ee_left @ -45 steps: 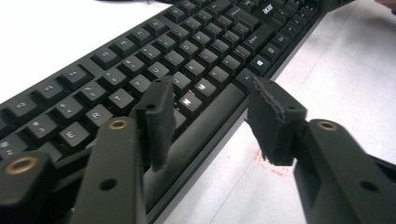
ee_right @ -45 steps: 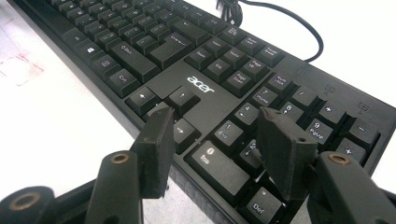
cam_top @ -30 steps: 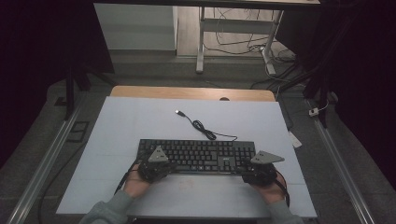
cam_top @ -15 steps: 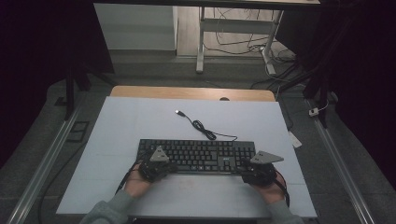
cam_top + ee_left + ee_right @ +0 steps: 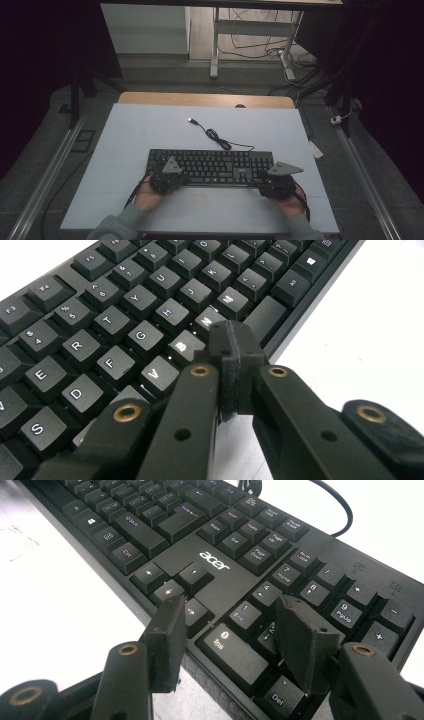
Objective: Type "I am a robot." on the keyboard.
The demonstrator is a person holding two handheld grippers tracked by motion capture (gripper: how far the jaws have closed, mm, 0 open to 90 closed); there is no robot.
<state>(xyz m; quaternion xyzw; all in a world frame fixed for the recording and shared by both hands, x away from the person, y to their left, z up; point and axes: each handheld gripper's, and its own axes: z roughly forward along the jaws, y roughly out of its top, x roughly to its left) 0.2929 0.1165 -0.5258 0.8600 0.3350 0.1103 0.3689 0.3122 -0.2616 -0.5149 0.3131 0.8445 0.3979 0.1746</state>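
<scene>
A black Acer keyboard lies near the front of the white table top, its cable curling back to a USB plug. My left gripper sits at the keyboard's front left; in the left gripper view its jaws are pressed together, tips over the space bar below the N key, with nothing between them. My right gripper is at the front right; its jaws stand apart over the arrow keys and numpad.
Beyond the white top runs a strip of wooden table edge. Metal rails flank the table on both sides. Desk legs and cables lie on the floor behind.
</scene>
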